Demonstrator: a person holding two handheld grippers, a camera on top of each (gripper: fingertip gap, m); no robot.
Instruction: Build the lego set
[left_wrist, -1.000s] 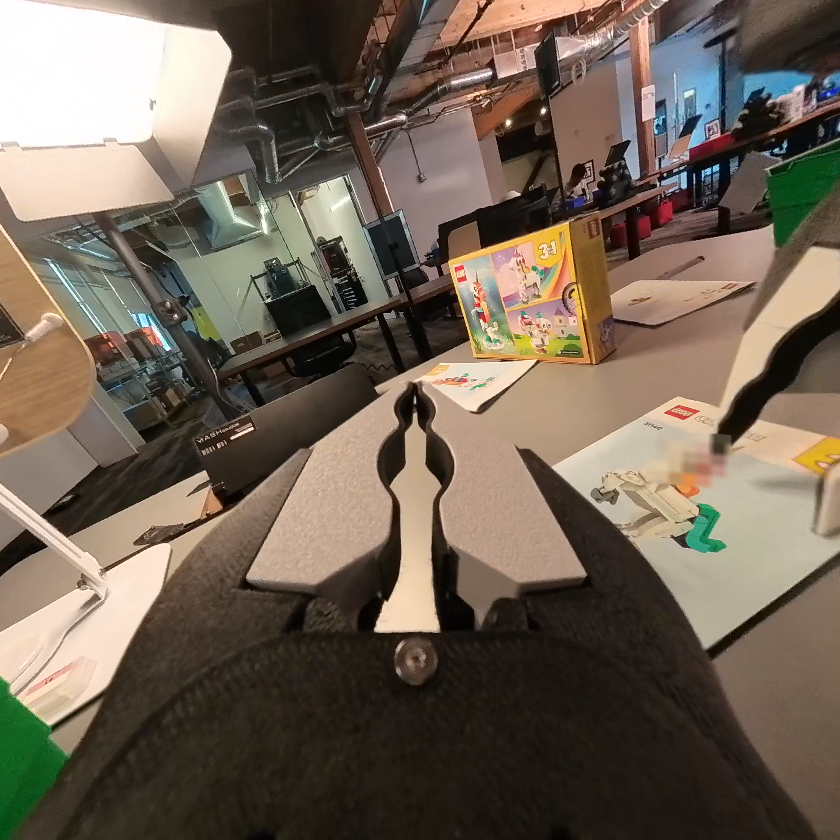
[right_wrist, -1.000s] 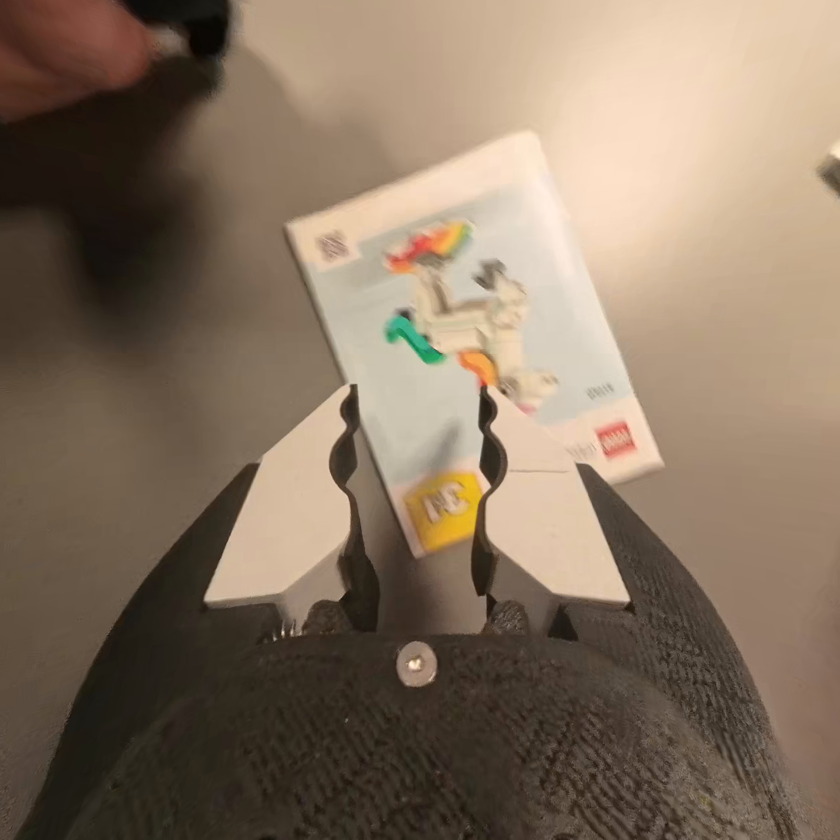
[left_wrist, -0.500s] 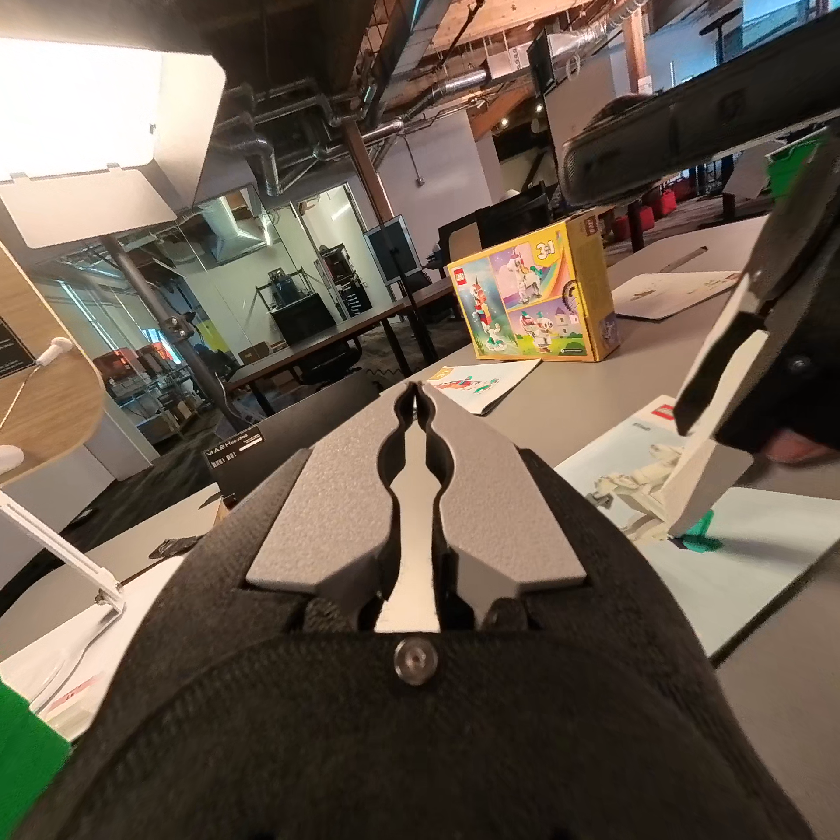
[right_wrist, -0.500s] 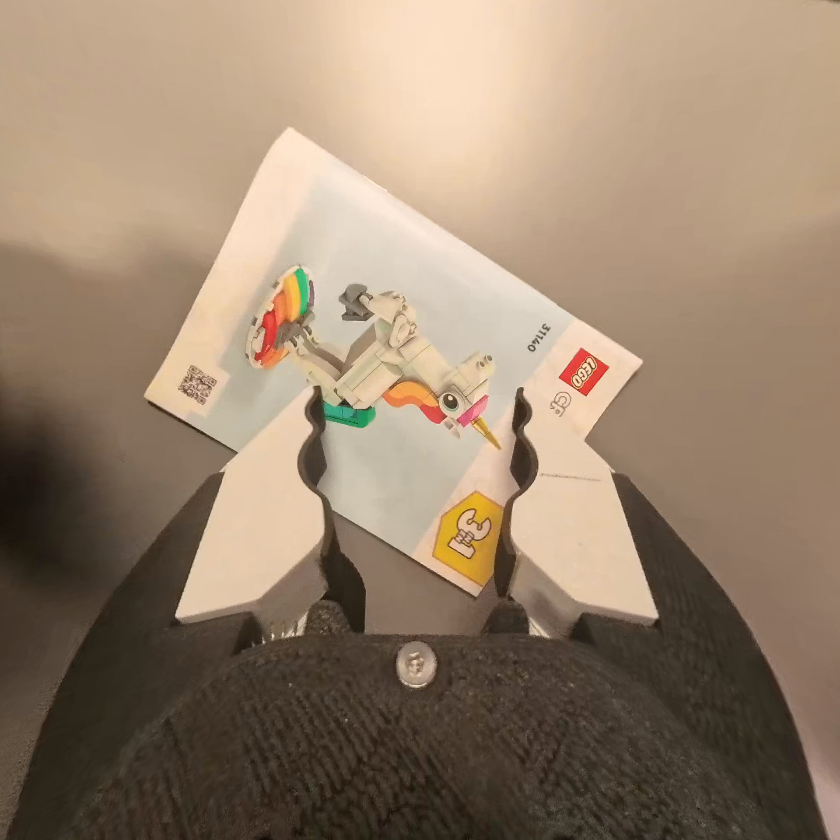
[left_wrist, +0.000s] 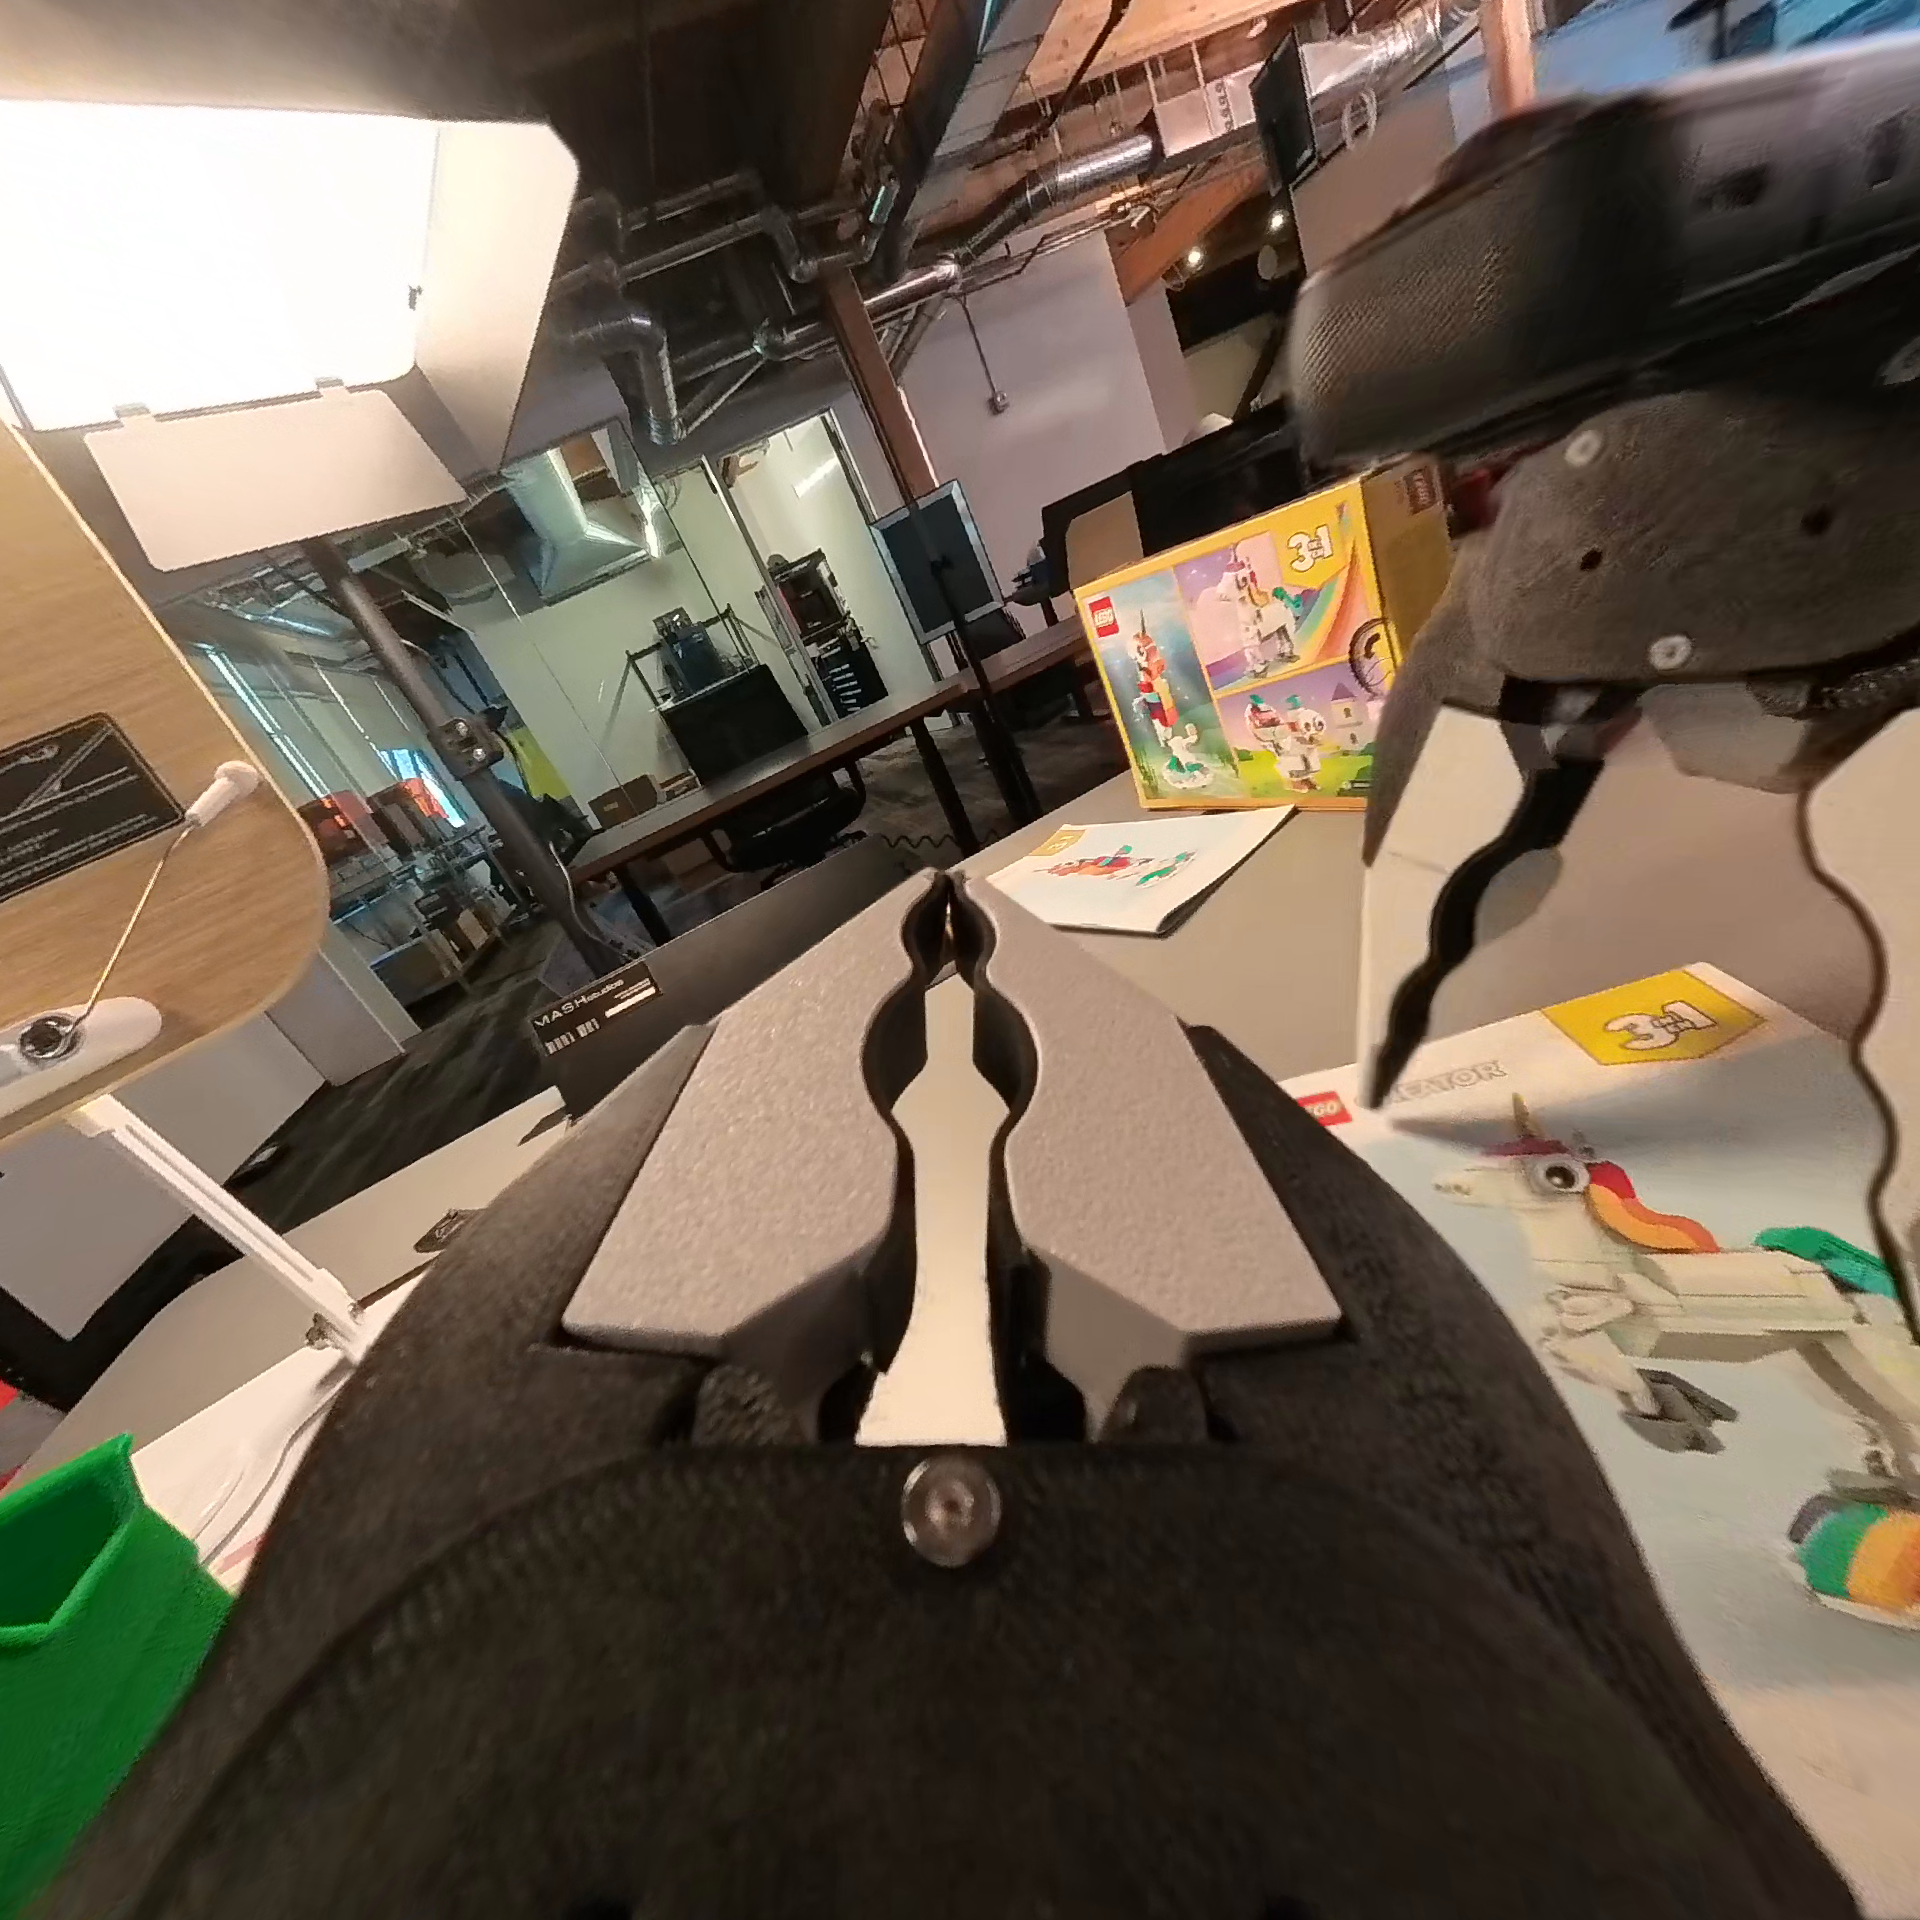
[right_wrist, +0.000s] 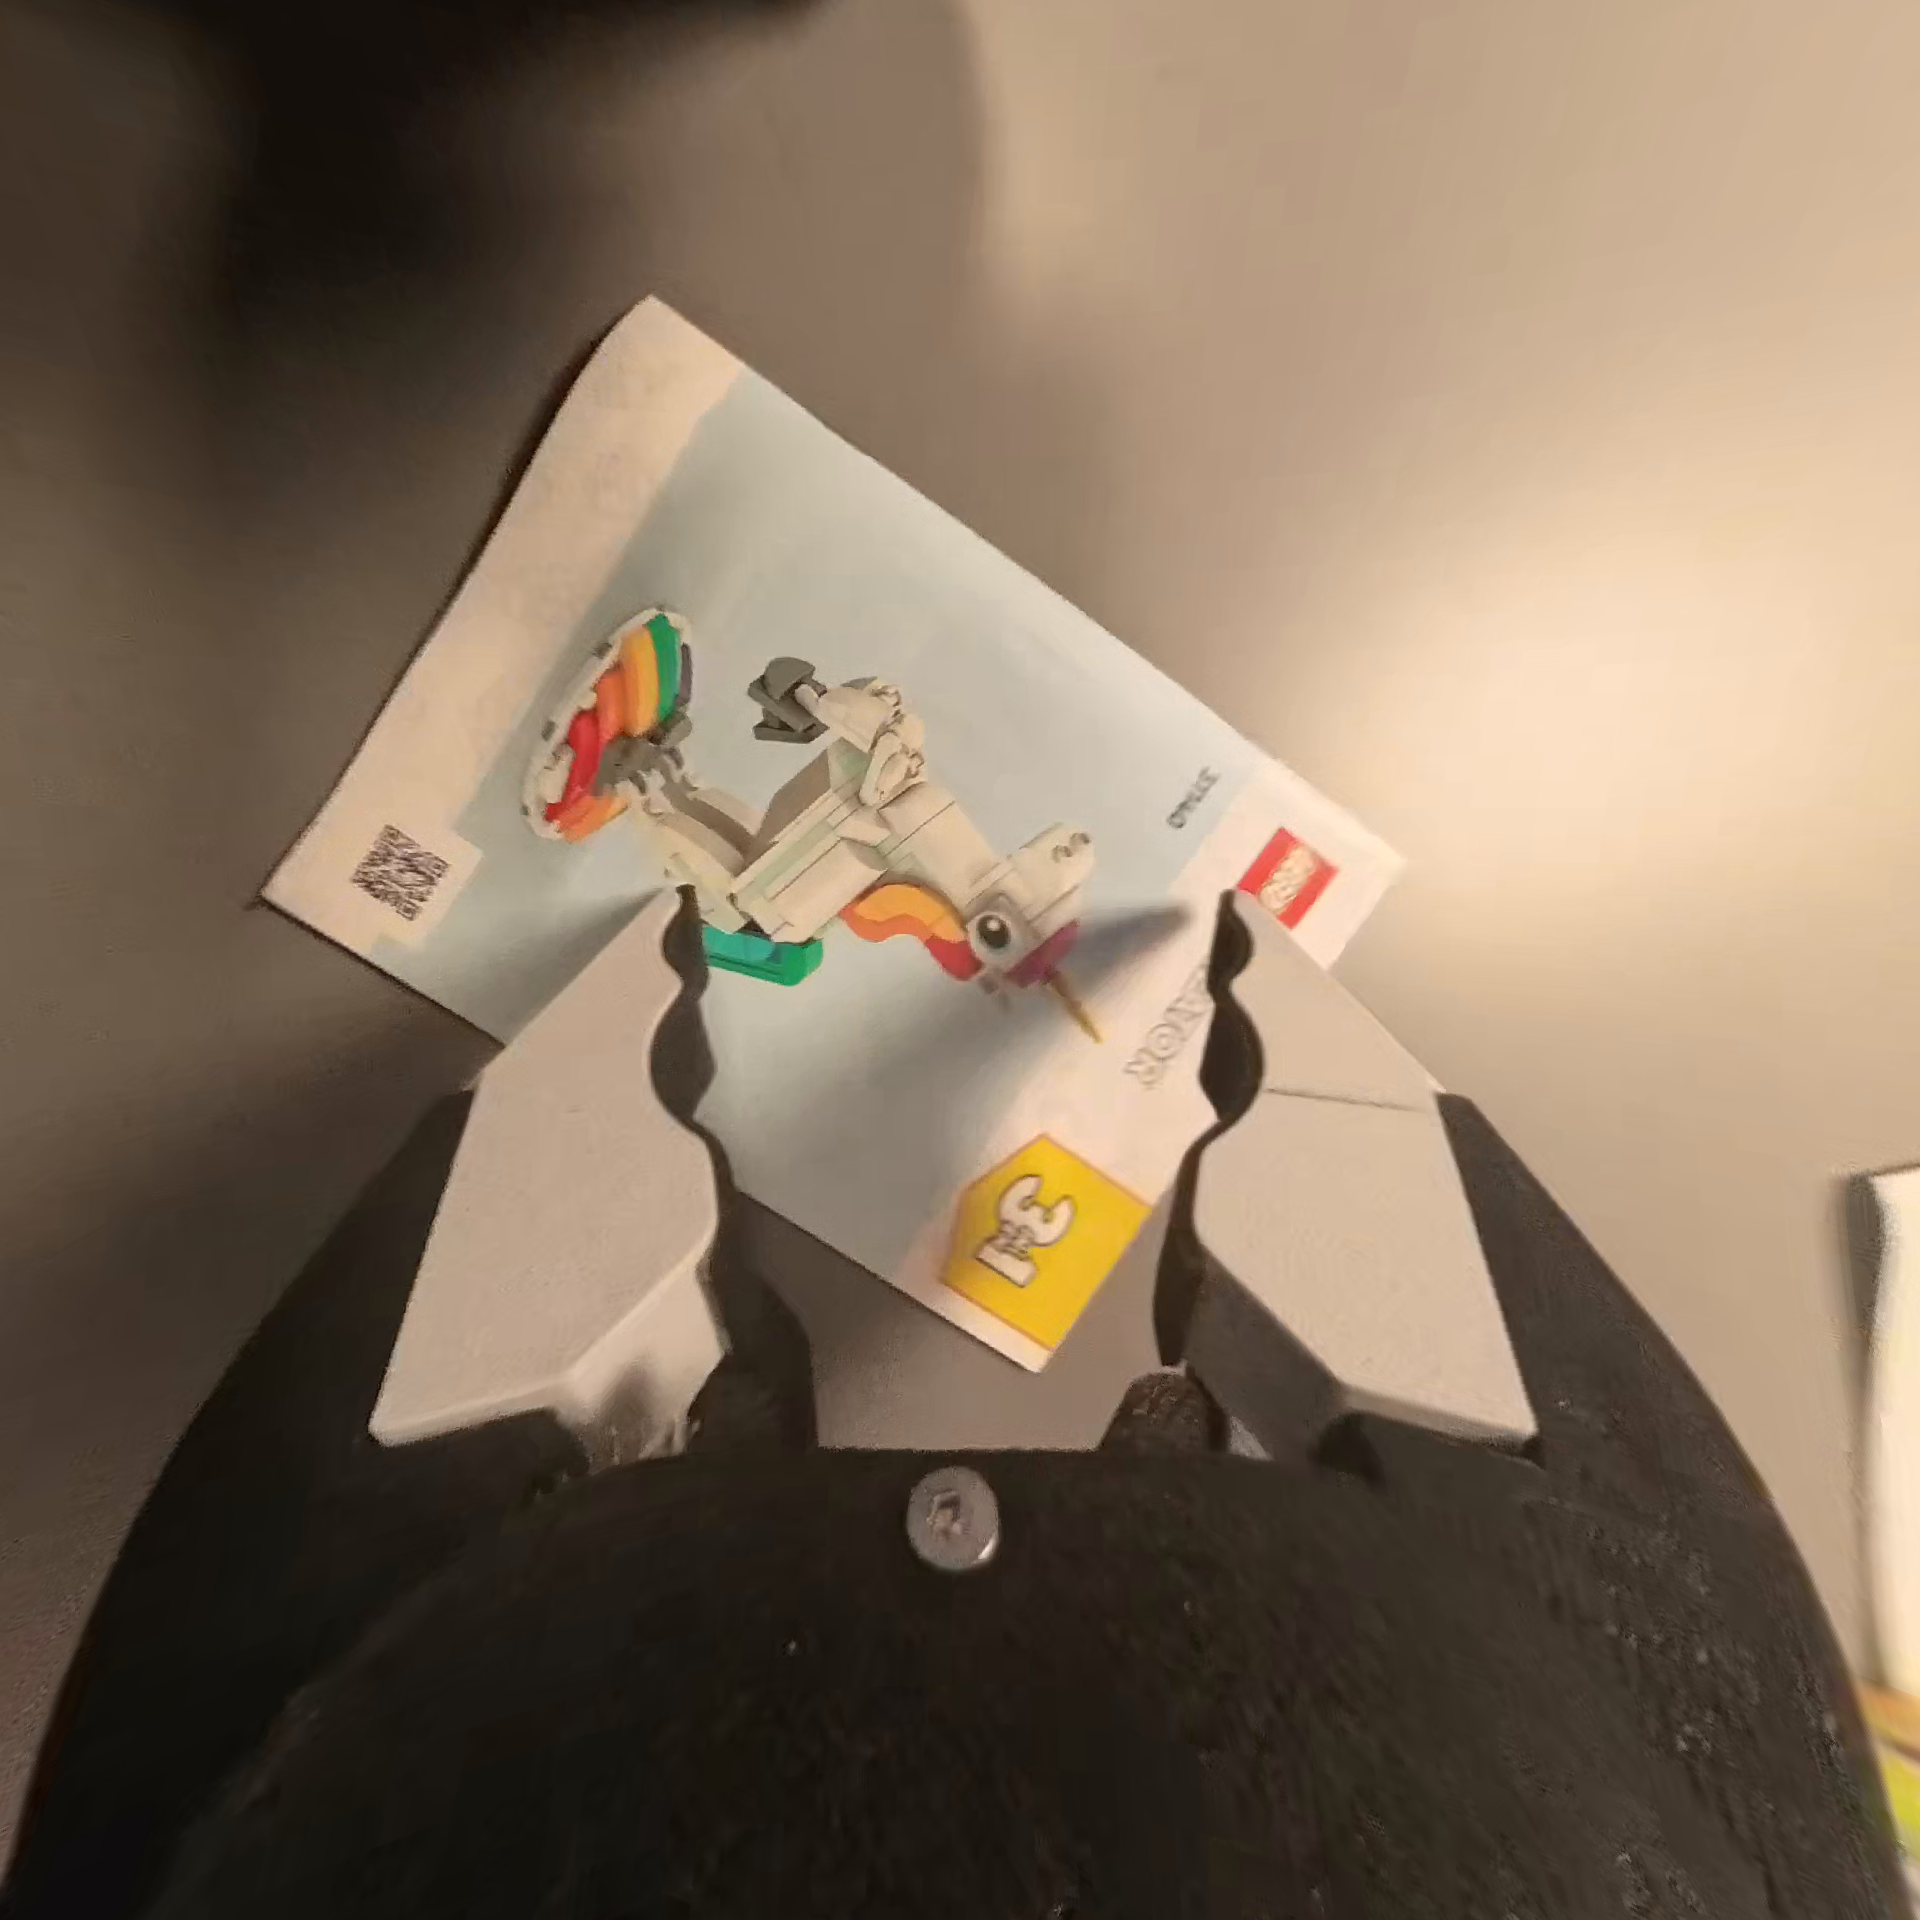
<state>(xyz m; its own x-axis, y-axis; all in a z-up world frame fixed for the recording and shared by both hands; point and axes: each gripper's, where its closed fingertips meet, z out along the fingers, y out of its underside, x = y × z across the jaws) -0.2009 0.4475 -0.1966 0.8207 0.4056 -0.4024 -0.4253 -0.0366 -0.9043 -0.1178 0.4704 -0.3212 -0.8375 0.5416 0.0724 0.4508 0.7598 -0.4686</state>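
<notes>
An instruction booklet (right_wrist: 831, 665) with a unicorn on its light-blue cover lies flat on the grey table (right_wrist: 1455, 416). My right gripper (right_wrist: 956, 909) is open and empty, pointing down just above the booklet's lower half, with its fingers to either side of the unicorn's head. In the left wrist view the same right gripper (left_wrist: 1642, 1195) hangs over the booklet (left_wrist: 1662, 1247) at the right. My left gripper (left_wrist: 951, 894) is shut with its tips touching and nothing between them. It sits low over the table, left of the booklet.
A yellow set box (left_wrist: 1247, 675) stands at the back of the table, with a second booklet (left_wrist: 1132, 868) in front of it. A green block (left_wrist: 73, 1621) is at the lower left, and a white lamp arm (left_wrist: 208, 1205) and a wooden panel (left_wrist: 135, 894) at the left. Another paper (right_wrist: 1896, 1351) lies at the right edge. My right fingertips sit around 15 centimeters from my left ones.
My right gripper has come down over the booklet and opened wider. My left gripper has stayed shut and now sits nearer the booklet.
</notes>
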